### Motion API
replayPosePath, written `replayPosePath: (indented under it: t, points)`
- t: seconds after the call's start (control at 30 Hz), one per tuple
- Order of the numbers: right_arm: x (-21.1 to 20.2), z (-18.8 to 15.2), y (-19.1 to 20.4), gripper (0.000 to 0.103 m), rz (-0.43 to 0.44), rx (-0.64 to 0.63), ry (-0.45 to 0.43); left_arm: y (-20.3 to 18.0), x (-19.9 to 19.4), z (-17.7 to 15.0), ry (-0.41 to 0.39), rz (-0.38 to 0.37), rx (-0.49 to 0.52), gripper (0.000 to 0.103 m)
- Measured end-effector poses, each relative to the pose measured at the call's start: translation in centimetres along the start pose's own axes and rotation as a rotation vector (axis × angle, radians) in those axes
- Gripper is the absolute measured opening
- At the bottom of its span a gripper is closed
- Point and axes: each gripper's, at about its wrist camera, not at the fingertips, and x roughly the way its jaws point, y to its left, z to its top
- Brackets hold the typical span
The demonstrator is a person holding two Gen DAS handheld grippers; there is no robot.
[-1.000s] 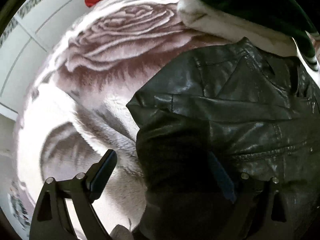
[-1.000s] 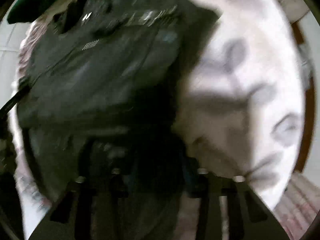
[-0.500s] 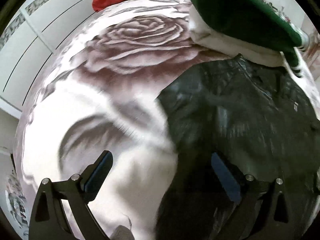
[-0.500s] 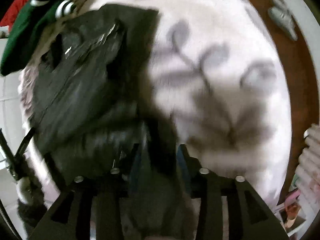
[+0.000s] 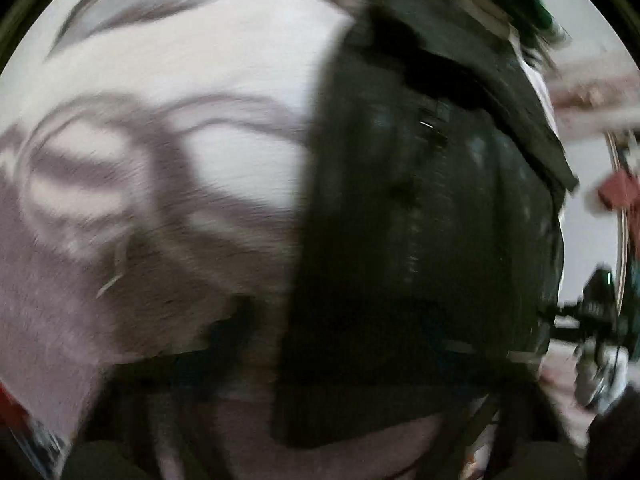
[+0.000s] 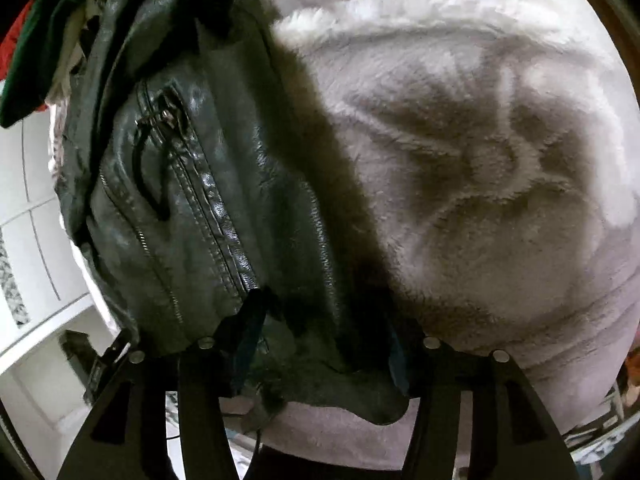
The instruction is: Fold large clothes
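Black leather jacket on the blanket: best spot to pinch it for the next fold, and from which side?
Probably the bottom hem corner of the black leather jacket, which lies loose on the fleece blanket between the opening jaws of the right tool. Come from above at the near edge: thin there, clear of the zipper.

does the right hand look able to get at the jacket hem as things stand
Probably yes: the right tongs are opening and straddle the jacket hem at its near edge on the blanket, with nothing over it.
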Motion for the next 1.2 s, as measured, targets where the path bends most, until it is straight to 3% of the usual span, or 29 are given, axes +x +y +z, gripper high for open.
replayPosePath:
  t: [0.07, 0.1, 0.13, 0.2, 0.37, 0.47, 0.53, 0.63, 0.73, 0.77, 0.8, 0.83, 0.87, 1.03, 1.2]
  points:
    - [-0.1, 0.0, 0.1, 0.056, -0.008, 0.001, -0.026, -0.8, 0.1, 0.0, -0.02, -0.01, 0.039, 0.011]
    - [-0.3, -0.4, 0.3, 0.042, -0.018, -0.005, -0.046, -0.9, -0.3, 0.0, -0.036, -0.016, 0.047, 0.01]
    - [-0.7, -0.6, 0.6, 0.02, -0.01, -0.003, -0.052, -1.0, -0.6, 0.0, -0.046, -0.023, 0.048, 0.009]
    - [-1.1, -1.3, 1.6, 0.013, 0.0, 0.011, -0.078, -0.3, -2.2, 0.0, -0.08, -0.063, 0.049, 0.008]
    - [-2.0, -6.3, 3.9, 0.009, 0.06, 0.049, -0.067, 0.9, -6.3, -0.5, -0.127, -0.065, 0.094, 0.007]
    - [-2.4, -9.6, 2.6, 0.009, 0.079, 0.088, -0.022, 1.7, -6.7, -0.8, -0.092, -0.019, 0.139, 0.007]
    - [-0.3, -10.8, 1.6, 0.01, 0.047, 0.104, 0.038, 2.3, -5.7, -1.3, -0.052, 0.016, 0.139, 0.014]
    - [1.5, -9.2, 1.4, 0.014, -0.016, 0.122, 0.082, 2.3, -4.9, -2.0, -0.025, 0.071, 0.122, 0.017]
    - [0.6, -8.7, 2.7, 0.024, -0.08, 0.05, 0.093, 0.9, -5.6, -2.3, -0.068, 0.234, 0.132, 0.026]
    - [0.3, -8.7, 3.2, 0.028, -0.102, 0.019, 0.09, 0.4, -5.9, -2.7, -0.081, 0.291, 0.147, 0.038]
    - [-0.4, -8.7, 4.0, 0.043, -0.143, -0.028, 0.081, -0.3, -6.1, -3.0, -0.093, 0.364, 0.165, 0.06]
    - [-1.2, -8.7, 4.7, 0.054, -0.183, -0.077, 0.067, -0.8, -6.3, -3.1, -0.101, 0.41, 0.178, 0.071]
    - [-2.1, -8.3, 5.6, 0.057, -0.205, -0.111, 0.055, -2.0, -6.7, -3.5, -0.117, 0.481, 0.202, 0.083]
    - [-6.5, -7.5, 6.1, 0.075, -0.344, -0.281, 0.001, -7.6, -8.1, -6.6, -0.198, 0.728, 0.261, 0.083]
    - [-10.8, -6.7, 3.1, 0.077, -0.504, -0.453, -0.045, -16.9, -7.1, -10.0, -0.272, 0.883, 0.314, 0.083]
